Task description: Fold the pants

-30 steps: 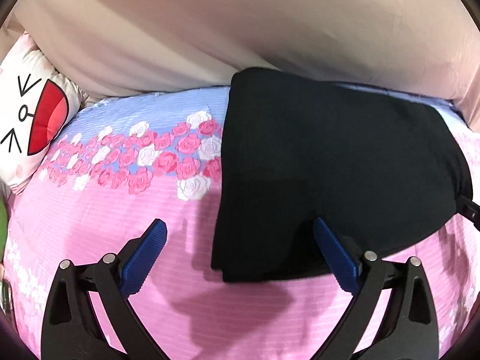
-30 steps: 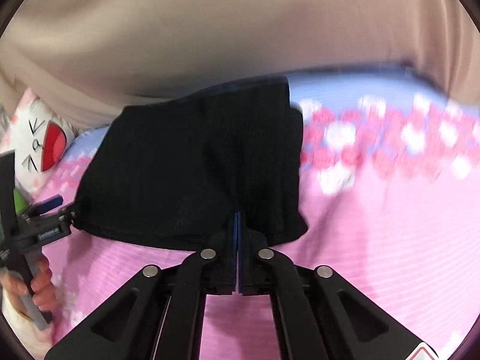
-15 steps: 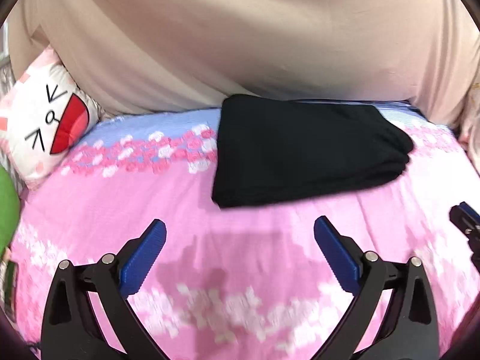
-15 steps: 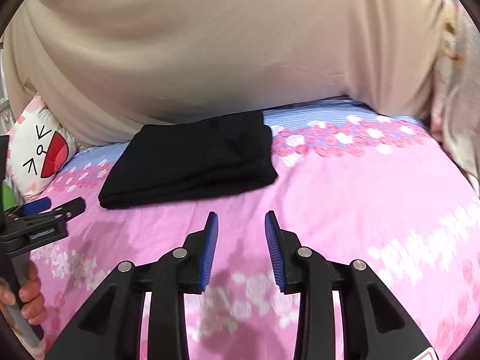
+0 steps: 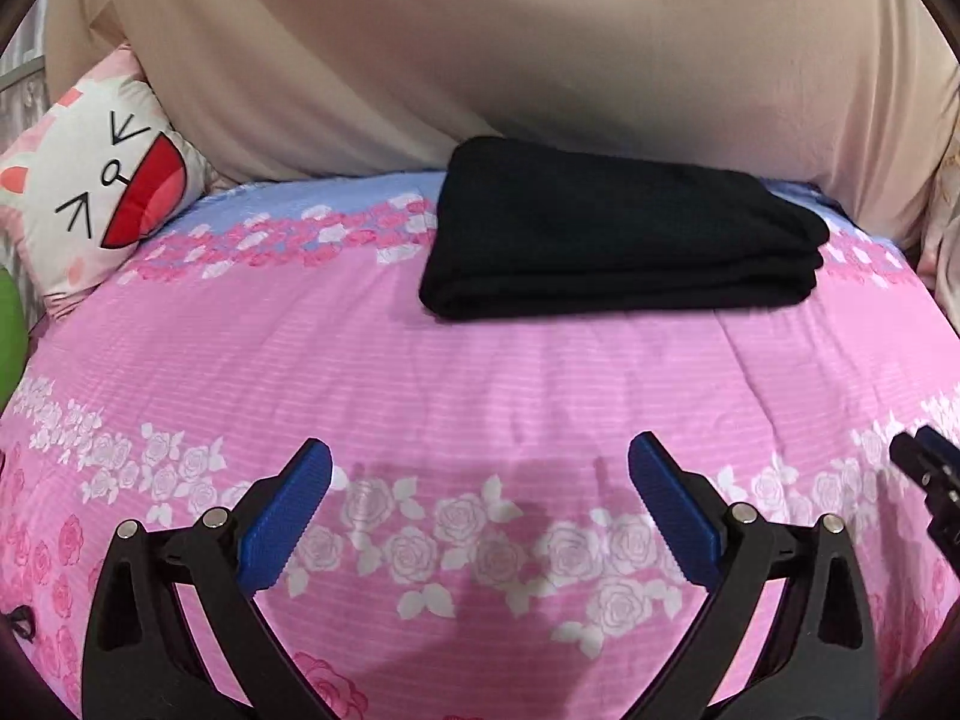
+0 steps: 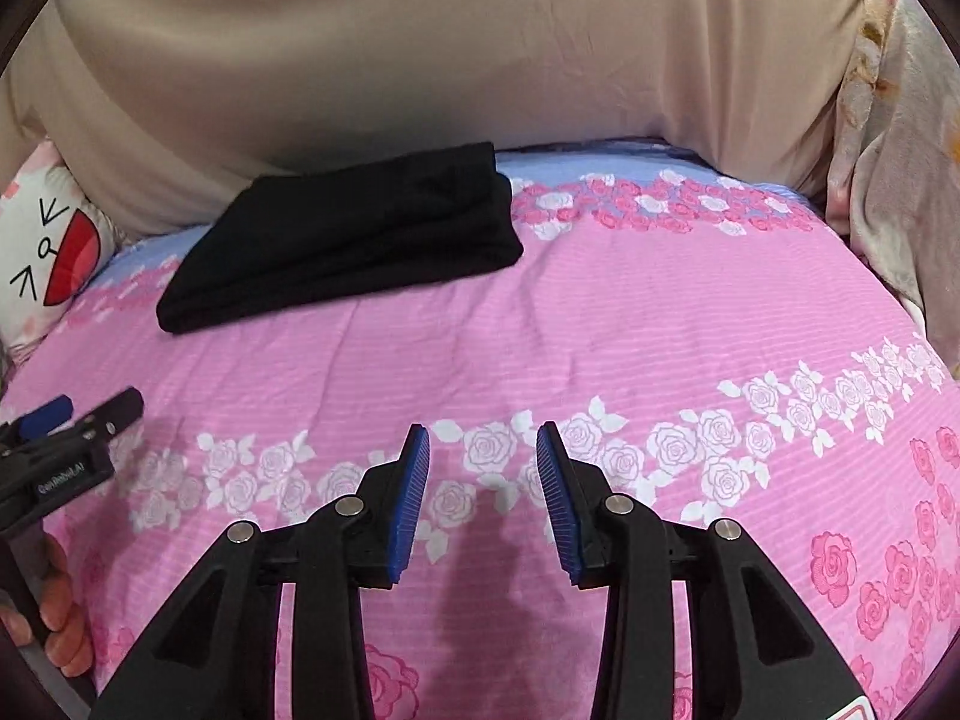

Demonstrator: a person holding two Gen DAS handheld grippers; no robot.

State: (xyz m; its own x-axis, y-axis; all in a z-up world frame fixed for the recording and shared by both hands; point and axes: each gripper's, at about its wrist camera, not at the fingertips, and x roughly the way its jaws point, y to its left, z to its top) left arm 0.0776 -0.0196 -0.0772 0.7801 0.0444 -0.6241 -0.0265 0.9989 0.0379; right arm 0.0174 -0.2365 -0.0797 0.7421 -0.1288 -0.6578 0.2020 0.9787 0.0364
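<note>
Pants (image 5: 618, 234) lie folded in a black stack on the pink bedspread (image 5: 480, 384), well ahead of your fingers, with your left gripper (image 5: 480, 501) spread wide and your right gripper (image 6: 483, 495) parted, both empty.

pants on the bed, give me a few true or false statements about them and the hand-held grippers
1. The black pants lie folded in a compact stack on the pink floral bedspread. True.
2. The left hand-held gripper is clamped on the pants. False: it is open, apart from them, over the bedspread.
3. The right hand-held gripper is open and empty. True.
4. The pants lie on top of the cat-face pillow. False: the pillow sits apart, at the bed's left edge.
5. The pants lie at the far side of the bed, close to the beige cloth. True.
</note>
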